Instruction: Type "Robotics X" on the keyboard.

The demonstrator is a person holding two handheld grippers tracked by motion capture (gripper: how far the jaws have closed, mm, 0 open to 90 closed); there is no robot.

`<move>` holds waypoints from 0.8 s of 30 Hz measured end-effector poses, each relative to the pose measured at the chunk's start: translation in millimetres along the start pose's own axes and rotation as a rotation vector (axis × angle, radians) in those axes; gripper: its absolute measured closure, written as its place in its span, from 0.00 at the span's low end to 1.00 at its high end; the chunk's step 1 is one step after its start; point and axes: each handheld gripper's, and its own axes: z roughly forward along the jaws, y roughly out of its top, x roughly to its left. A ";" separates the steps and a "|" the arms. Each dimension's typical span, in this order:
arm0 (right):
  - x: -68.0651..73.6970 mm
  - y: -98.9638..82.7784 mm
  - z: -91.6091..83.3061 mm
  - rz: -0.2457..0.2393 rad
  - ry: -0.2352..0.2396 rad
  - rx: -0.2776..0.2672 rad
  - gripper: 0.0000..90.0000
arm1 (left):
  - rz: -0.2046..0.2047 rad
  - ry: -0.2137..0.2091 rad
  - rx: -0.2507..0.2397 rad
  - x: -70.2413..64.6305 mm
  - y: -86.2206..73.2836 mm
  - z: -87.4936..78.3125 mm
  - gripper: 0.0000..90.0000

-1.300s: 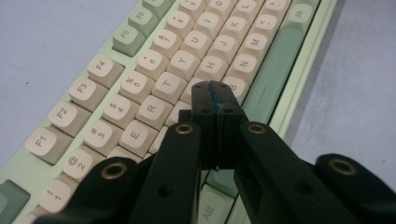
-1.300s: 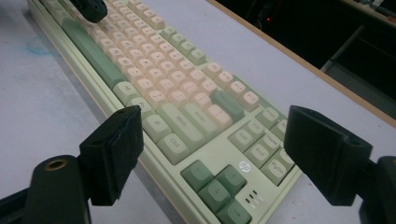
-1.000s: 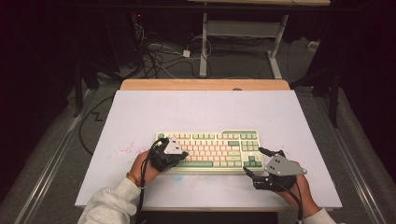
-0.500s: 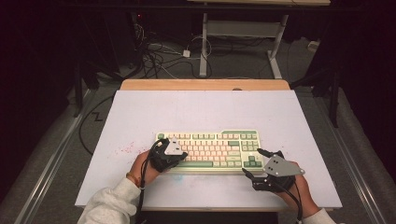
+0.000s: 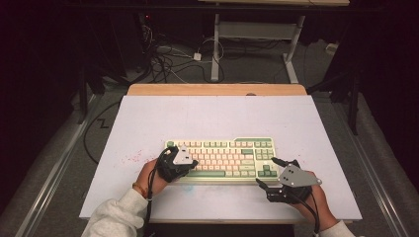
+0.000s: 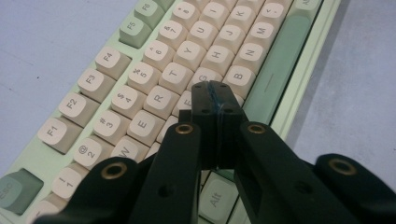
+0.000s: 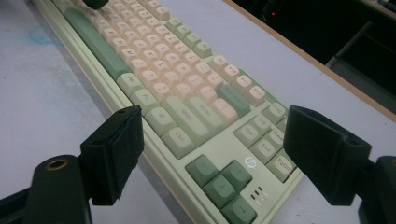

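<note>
The keyboard [image 5: 222,159] lies on the bench [image 5: 148,118]; it looks rigid and fairly heavy, best grasped by its end edges. The left gripper [image 6: 215,100], jaws together, sits over its left-hand keys. The right gripper [image 7: 210,154] gapes at its right end.

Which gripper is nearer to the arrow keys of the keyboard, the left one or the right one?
Right. The right gripper sits open at the keyboard's right end, beside the arrow keys. The left gripper, shut, is over the letter keys near the keyboard's left end.
</note>
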 end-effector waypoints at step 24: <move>0.0 0.8 0.4 0.005 0.006 -0.008 0.23 | -0.053 0.045 -0.050 13.1 -8.5 -19.8 0.97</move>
